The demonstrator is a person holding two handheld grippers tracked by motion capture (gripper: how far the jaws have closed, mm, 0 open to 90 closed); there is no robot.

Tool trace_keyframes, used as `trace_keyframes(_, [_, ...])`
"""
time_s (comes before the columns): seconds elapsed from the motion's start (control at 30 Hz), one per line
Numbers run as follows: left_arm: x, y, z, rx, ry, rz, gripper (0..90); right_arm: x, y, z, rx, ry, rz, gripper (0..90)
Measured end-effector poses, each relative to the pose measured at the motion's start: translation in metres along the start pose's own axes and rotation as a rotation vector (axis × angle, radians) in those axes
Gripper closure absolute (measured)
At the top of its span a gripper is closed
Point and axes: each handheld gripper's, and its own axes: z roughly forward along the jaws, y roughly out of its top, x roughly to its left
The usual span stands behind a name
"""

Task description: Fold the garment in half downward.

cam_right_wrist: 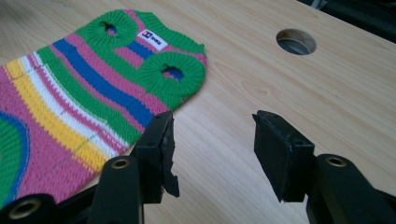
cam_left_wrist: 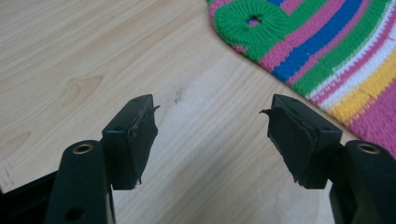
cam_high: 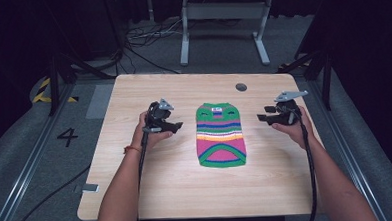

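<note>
Striped knitted garment [cam_high: 220,135] flat on wooden table [cam_high: 137,193], flanked by two open grippers.

Largest first: light wood table, with round grommet hole [cam_high: 241,87] near far edge. Next, at table's middle: small knitted garment in green, pink, blue, white and yellow stripes, spread flat, white label [cam_right_wrist: 153,39] at far end between two green-ringed holes. Then left gripper [cam_high: 177,125], held in left hand [cam_high: 152,137] just left of garment, jaws pointed toward it, apart and gripping nothing; in left gripper view, bare wood between black pads [cam_left_wrist: 142,140], garment edge just beyond and to one side. Likewise right gripper [cam_high: 262,113], held in right hand [cam_high: 295,128] to garment's right, well short of it in high view, jaws parted and empty; in right gripper view, wood between pads [cam_right_wrist: 275,149], garment beside one jaw, untouched.
</note>
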Motion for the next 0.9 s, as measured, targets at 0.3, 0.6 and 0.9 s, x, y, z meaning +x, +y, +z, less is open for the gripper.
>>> trace_keyframes(0.3, [0.002, 0.024, 0.024, -0.013, 0.006, -0.016, 33.3, 0.004, 0.02, 0.032, -0.01, 0.024, -0.003, 50.8])
trace_keyframes(0.6, [0.006, 0.04, 0.045, -0.001, 0.027, -0.045, 35.7, 0.008, 0.034, 0.064, 0.008, 0.03, -0.009, 52.0])
trace_keyframes(0.9, [0.0, 0.051, 0.07, 0.013, 0.026, -0.063, 35.7, 0.006, 0.037, 0.089, 0.042, 0.003, -0.007, 53.7])
